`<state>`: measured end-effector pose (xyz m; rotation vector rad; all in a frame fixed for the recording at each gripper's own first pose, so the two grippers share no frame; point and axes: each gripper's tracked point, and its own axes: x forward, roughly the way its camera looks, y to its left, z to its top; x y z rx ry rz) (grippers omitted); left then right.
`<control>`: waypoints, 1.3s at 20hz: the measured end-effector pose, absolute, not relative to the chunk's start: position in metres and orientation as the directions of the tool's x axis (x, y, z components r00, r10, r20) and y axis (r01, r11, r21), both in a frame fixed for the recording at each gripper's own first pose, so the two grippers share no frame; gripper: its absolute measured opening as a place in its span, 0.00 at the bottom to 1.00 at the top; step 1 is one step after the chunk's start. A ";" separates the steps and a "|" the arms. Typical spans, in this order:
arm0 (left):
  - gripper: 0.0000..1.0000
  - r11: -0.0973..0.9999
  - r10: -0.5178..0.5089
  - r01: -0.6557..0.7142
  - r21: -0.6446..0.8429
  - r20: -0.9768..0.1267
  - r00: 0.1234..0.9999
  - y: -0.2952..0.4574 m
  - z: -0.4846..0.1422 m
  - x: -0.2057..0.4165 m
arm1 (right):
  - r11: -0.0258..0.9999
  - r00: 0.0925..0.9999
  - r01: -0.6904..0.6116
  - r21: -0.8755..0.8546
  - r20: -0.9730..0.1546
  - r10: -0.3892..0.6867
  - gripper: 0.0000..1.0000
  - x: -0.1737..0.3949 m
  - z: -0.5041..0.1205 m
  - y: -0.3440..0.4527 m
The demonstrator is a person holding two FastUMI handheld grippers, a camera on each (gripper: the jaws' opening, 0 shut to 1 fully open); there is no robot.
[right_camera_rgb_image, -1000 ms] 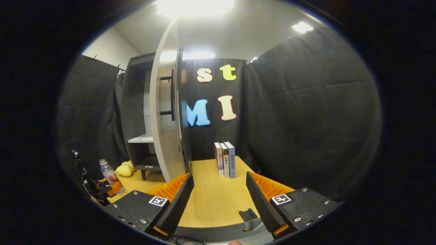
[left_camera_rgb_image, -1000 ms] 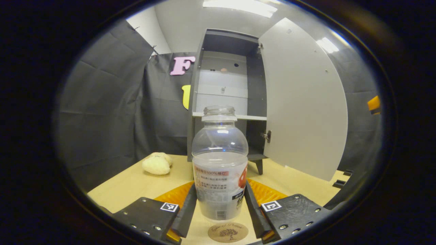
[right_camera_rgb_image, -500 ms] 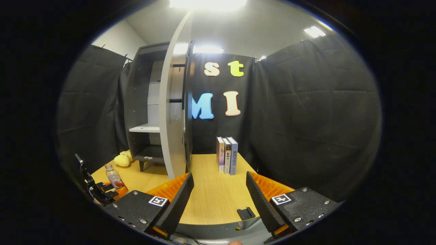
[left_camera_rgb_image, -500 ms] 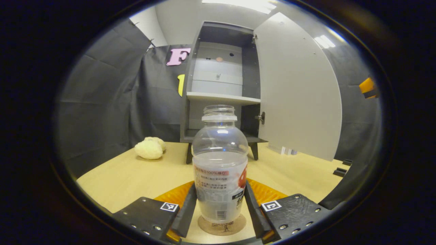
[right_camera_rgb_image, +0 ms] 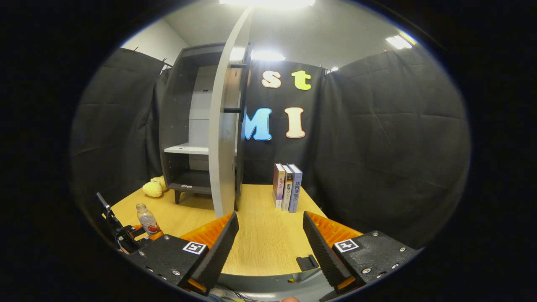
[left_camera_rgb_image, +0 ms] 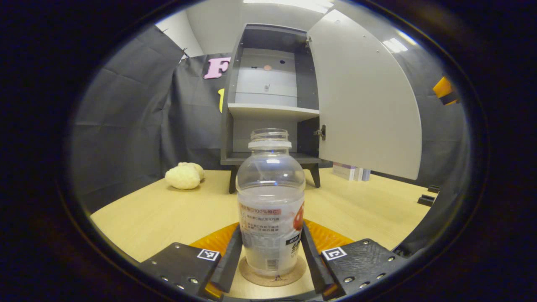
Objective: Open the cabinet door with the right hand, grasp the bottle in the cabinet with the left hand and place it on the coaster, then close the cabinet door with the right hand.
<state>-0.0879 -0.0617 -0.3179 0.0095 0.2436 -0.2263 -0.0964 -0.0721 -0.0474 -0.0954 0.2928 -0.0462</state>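
Left gripper view, wooden table (left_camera_rgb_image: 168, 214), open cabinet (left_camera_rgb_image: 268, 88), bottle (left_camera_rgb_image: 270, 201) on coaster (left_camera_rgb_image: 272, 277)

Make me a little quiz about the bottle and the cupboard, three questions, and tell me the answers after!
1. True or false: the cabinet door is shut.
2. What is the bottle standing on? A) the cabinet shelf B) the coaster C) the books
3. Fill in: the left gripper has one finger on each ____ of the bottle.

Key
1. False, it stands wide open.
2. B, and the coaster lies on the table.
3. Side. The right gripper is open and holds nothing.
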 end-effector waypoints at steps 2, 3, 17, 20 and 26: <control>0.74 0.976 -0.209 0.216 -0.002 -0.252 0.945 -0.063 -0.316 -0.088 | 0.996 0.958 0.031 -0.089 -0.282 -0.056 0.95 -0.096 -0.046 -0.073; 0.78 0.977 -0.206 0.214 0.004 -0.253 0.945 -0.064 -0.311 -0.088 | 0.996 0.959 0.033 -0.083 -0.277 -0.055 0.95 -0.095 -0.043 -0.074; 0.82 0.983 -0.133 0.159 0.095 -0.236 0.963 -0.058 -0.187 -0.099 | 0.991 0.991 0.085 0.105 -0.117 -0.072 0.92 -0.074 0.024 -0.123; 0.78 0.988 -0.119 0.140 0.072 -0.236 0.964 -0.057 -0.157 -0.106 | 0.985 0.992 0.105 0.134 -0.077 -0.095 0.92 -0.058 0.049 -0.133; 0.82 0.992 -0.080 0.101 0.074 -0.247 0.966 -0.035 -0.109 -0.108 | 0.981 0.987 0.158 0.108 -0.048 -0.154 0.90 -0.023 0.085 -0.134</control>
